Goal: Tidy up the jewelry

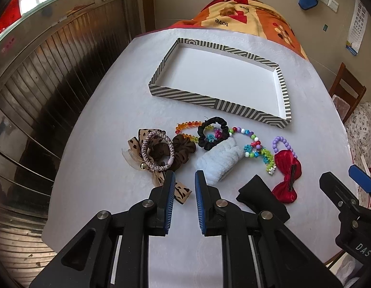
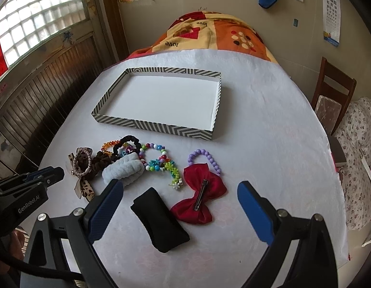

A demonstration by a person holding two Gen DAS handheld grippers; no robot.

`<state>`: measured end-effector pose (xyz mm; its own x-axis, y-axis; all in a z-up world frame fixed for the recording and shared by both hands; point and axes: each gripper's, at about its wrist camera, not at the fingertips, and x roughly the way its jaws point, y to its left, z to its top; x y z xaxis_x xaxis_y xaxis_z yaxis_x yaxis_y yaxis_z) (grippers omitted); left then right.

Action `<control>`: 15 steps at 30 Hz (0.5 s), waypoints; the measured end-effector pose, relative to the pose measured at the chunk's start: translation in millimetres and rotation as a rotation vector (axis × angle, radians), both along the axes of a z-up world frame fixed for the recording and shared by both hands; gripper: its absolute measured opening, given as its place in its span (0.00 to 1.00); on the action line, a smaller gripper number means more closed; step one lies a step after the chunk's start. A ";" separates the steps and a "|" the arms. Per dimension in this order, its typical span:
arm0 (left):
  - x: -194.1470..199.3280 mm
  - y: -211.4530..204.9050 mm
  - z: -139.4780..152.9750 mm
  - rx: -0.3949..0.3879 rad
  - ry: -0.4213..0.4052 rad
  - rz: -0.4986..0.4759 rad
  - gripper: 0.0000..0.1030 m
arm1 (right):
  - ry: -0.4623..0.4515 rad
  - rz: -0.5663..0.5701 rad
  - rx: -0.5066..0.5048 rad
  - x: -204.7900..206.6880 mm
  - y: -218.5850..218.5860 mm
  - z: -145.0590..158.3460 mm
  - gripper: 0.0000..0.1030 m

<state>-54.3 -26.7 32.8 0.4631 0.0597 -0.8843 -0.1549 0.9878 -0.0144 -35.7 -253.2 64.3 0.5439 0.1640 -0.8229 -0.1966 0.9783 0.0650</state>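
A striped box lid (image 1: 287, 100) (image 2: 106, 118) lies open side up and holds nothing, at the far middle of the white table. In front of it lies a pile: a leopard bow (image 1: 135, 148) (image 2: 85, 187), a braided hair tie (image 1: 156, 153), a brown scrunchie (image 1: 185, 152), a black scrunchie (image 1: 209, 122), a pale blue wristband (image 1: 223, 160) (image 2: 123, 169), bead bracelets (image 1: 255, 144) (image 2: 154, 158), a red bow clip (image 1: 287, 175) (image 2: 202, 195) and a black pouch (image 1: 259, 196) (image 2: 160, 223). My left gripper (image 1: 184, 180) hangs narrowly open and empty just before the leopard bow and wristband. My right gripper (image 2: 180, 189) is wide open, around the pouch and red bow.
A patterned blanket (image 1: 245, 12) (image 2: 209, 36) covers the far end. A wooden chair (image 2: 334, 91) stands at the right. A wooden shutter wall (image 1: 53, 76) runs along the left. The table edge (image 1: 55, 192) is close on the left.
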 end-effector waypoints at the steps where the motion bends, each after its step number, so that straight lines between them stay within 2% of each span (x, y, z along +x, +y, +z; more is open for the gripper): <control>1: -0.1 0.1 0.0 0.000 -0.002 0.000 0.09 | 0.001 0.000 0.000 0.2 0.0 0.0 0.96; 15: 1.5 2.3 -3.2 -0.005 -0.002 0.001 0.09 | 0.011 -0.006 -0.008 0.0 1.6 -4.6 0.96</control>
